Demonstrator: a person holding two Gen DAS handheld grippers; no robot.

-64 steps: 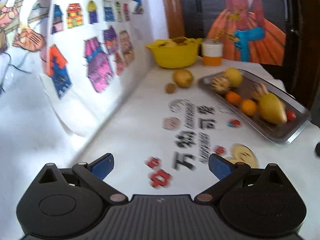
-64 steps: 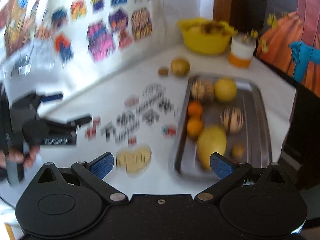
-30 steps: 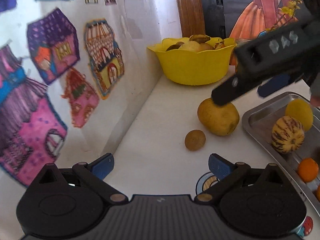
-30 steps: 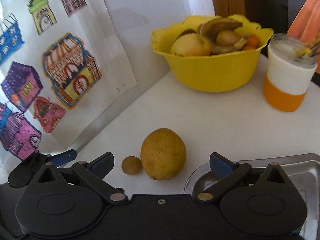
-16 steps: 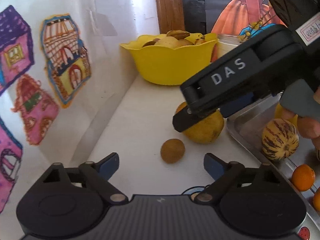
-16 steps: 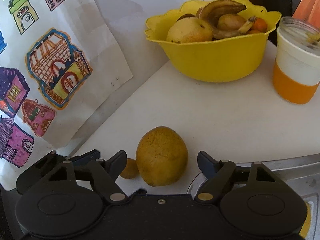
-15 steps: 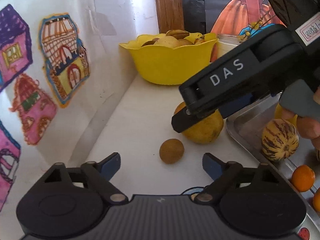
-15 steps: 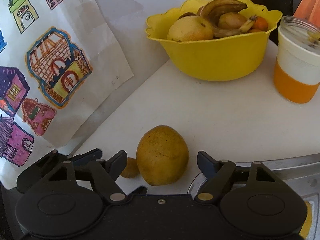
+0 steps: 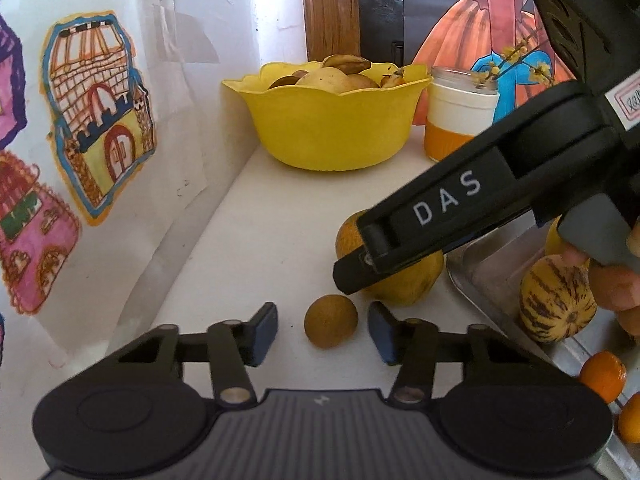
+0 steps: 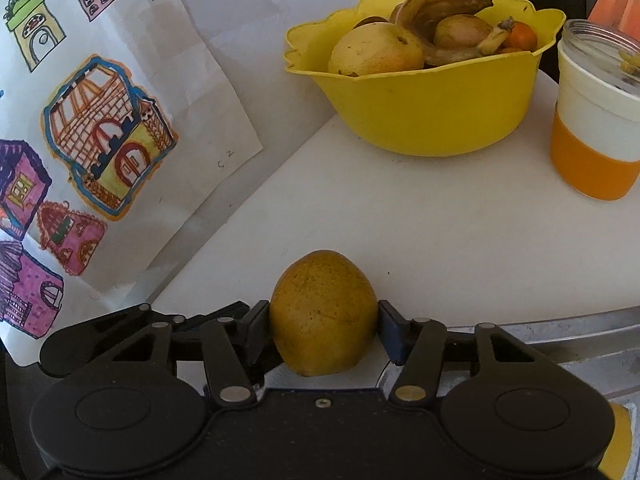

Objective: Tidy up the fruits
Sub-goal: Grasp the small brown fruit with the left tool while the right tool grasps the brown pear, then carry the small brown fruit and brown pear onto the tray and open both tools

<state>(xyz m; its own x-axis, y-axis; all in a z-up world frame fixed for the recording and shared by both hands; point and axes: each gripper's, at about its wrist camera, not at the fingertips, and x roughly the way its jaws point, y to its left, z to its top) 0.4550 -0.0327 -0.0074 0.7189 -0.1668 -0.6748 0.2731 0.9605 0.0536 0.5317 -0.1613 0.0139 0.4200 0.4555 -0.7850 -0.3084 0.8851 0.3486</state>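
Presently catalogued, nearest the hand-held grippers first.

Item 1: left hand-held gripper [image 9: 323,330]. Its jaws are closing around a small round brown fruit [image 9: 331,321], which is sitting on the white surface [image 9: 256,248] between the blue pads; a gap is showing on each side, so nothing is being held yet.

Item 2: right hand-held gripper [image 10: 323,328]. Its jaws are closing too, and both pads are already meeting the flanks of a large yellow-brown fruit [image 10: 323,312], which is resting on the surface just right of the small one and just ahead of the left gripper's right finger.

Item 3: metal tray [image 9: 476,270], lying to the right of both grippers, carrying a striped fruit [image 9: 558,304] and small orange fruits [image 9: 603,376].

Item 4: yellow bowl [image 10: 432,108], standing well ahead of both grippers by the wall and already holding a banana and other fruit.

Item 5: orange-and-white jar [image 10: 596,136], standing just right of the bowl.

Step in hand, as judged: both loose fruits are being grasped together. The next move is calling for each grip to firm up before lifting, the left jaws closing further on the small fruit, which looks likely to roll; whether bowl or tray is the destination cannot be told.
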